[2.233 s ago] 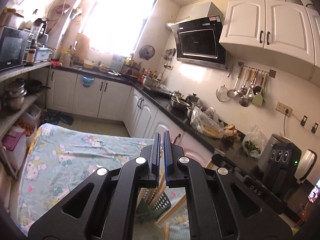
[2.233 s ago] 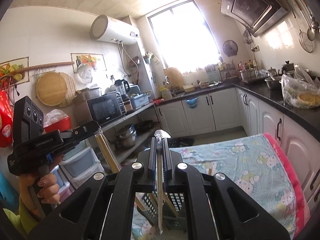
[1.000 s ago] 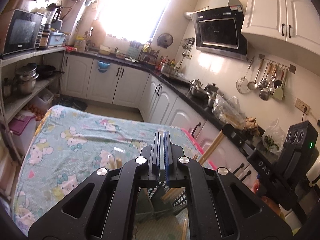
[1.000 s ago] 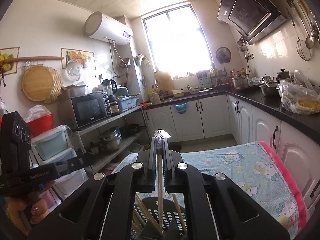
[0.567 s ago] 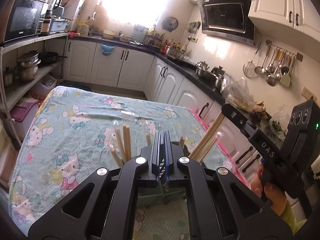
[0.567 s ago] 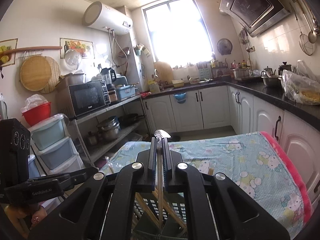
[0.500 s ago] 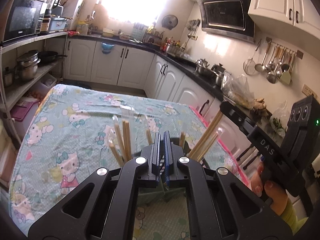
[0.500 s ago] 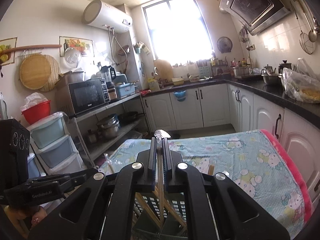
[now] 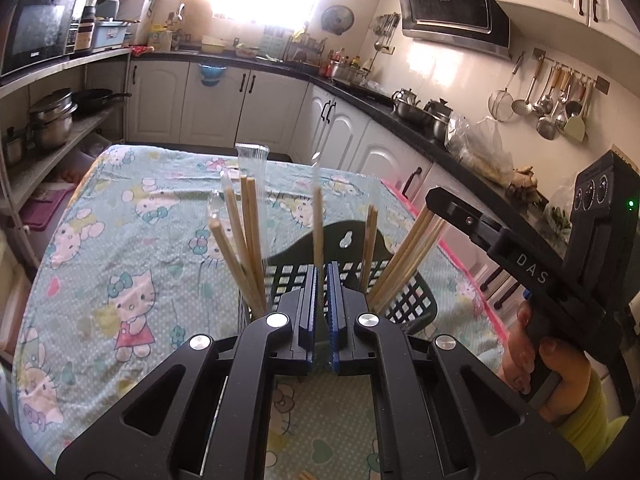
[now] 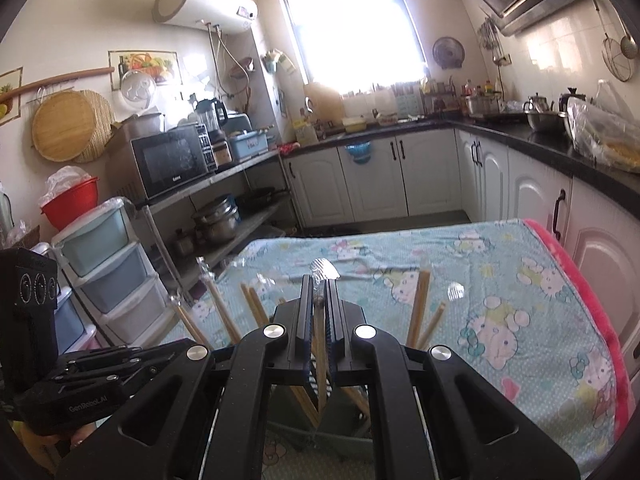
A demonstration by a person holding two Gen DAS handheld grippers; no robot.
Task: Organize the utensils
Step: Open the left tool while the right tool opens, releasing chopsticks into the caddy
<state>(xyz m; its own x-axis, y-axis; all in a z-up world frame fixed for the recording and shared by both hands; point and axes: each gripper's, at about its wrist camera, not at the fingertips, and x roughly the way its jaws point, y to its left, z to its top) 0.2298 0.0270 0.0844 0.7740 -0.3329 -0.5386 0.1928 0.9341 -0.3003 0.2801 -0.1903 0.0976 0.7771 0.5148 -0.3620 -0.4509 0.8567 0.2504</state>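
A dark green slotted utensil basket (image 9: 404, 296) stands on the Hello Kitty tablecloth (image 9: 132, 240) and holds several wrapped pairs of wooden chopsticks (image 9: 244, 236). My left gripper (image 9: 320, 276) is shut and empty, just in front of the basket. My right gripper (image 10: 319, 292) is shut on a plastic-wrapped pair of chopsticks (image 10: 319, 344), whose lower end reaches down into the basket (image 10: 344, 424). The right gripper's body also shows at the right of the left wrist view (image 9: 464, 216), next to the chopsticks on the basket's right side.
White cabinets (image 9: 224, 104) and a black counter (image 9: 400, 104) with pots run behind and to the right of the table. A shelf with a microwave (image 10: 172, 160) and drawers (image 10: 104, 276) stands on the left. The table's pink edge (image 10: 576, 280) is at the right.
Both grippers have come down and tilted toward the table. The basket and its chopsticks have come into full view, and the held chopsticks have sunk into the basket.
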